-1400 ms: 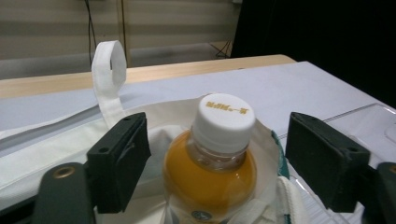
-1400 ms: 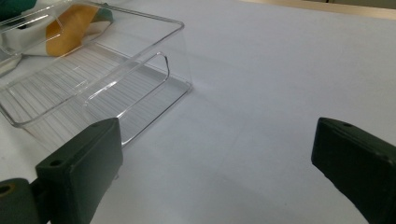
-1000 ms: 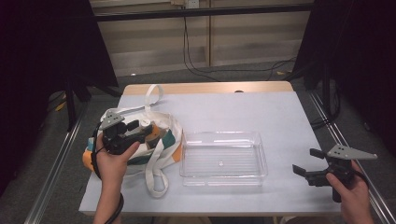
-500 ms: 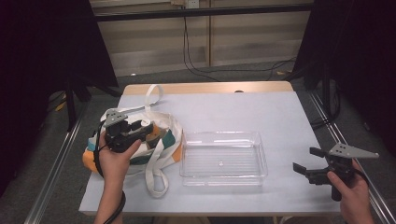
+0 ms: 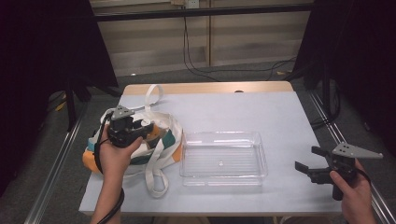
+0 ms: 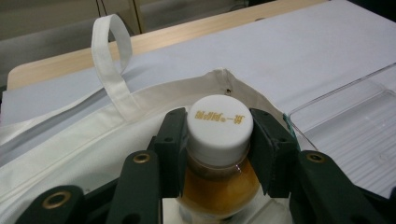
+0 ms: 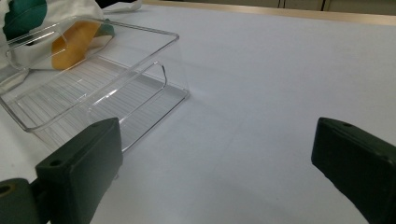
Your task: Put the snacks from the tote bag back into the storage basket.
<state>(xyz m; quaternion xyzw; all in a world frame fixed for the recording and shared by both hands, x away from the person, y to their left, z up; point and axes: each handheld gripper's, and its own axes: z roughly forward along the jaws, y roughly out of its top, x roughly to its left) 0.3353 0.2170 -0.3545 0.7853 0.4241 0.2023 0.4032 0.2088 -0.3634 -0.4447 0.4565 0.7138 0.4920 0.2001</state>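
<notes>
A bottle (image 6: 218,184) of orange liquid with a white cap (image 6: 219,122) stands upright in the mouth of a white cloth tote bag (image 5: 167,122) at the table's left. My left gripper (image 6: 220,127) has just been closing, and its pads now press on the bottle's neck and cap from both sides. In the high view the left gripper (image 5: 148,133) sits over the bag, held by a hand. My right gripper (image 5: 308,158) rests at the table's right front, open, with nothing between its jaws (image 7: 219,158).
A clear plastic tray (image 5: 219,134) lies in the middle of the grey table (image 5: 261,107), right of the bag, with nothing in it. The bag's long straps (image 5: 154,95) trail toward the back and front edges. Cables hang behind the table.
The left hand has shifted slightly at the bag's mouth. The right hand and its gripper have not moved.
</notes>
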